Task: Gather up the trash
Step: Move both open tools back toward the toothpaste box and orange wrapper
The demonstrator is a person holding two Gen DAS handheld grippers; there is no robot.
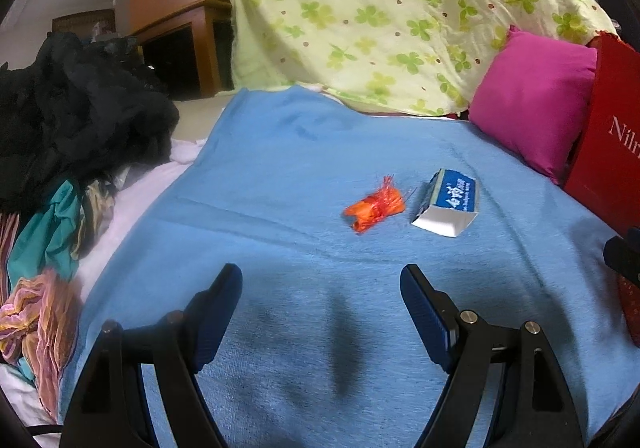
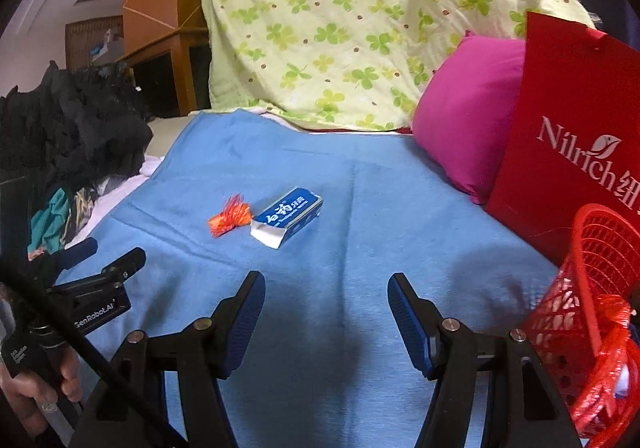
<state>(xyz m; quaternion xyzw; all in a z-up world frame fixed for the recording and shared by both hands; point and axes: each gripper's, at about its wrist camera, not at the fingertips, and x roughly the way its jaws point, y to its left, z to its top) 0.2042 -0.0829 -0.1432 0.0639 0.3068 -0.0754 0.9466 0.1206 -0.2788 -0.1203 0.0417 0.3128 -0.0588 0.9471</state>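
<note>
**Both hand-held grippers open over the blue blanket, two bits of trash ahead**

Left hand-held gripper (image 1: 322, 280) hovers above the blue blanket (image 1: 280, 175) with its blue-padded jaws spread wide and nothing between them. Far left in its view, a heap of black clothing (image 1: 76, 115) lies above a tangle of teal and striped fabrics (image 1: 44, 248) at the blanket's edge. Ahead of the jaws, slightly right of centre, an orange crumpled wrapper (image 1: 372, 207) lies on the blanket, and just beside it to the right lies a blue and white carton (image 1: 450, 203), on its side with its white end toward the camera. The two are near each other; whether they touch cannot be told. Behind them a clover-print sheet (image 1: 380, 7) drapes over something bulky. Further right a magenta pillow (image 1: 532, 103) leans against a red paper bag (image 1: 612, 151).

Right hand-held gripper (image 2: 326, 286) also stands with its jaws apart, less widely, and empty, over bare blanket. In its view a person's hand (image 2: 36, 384) at the lower left holds the handle of the other tool. Wrapper and carton lie ahead and to the left of the jaws, well clear of them. At the right edge a red mesh basket (image 2: 592, 280) stands in front of the red bag, with red netting and other scraps inside.
</note>
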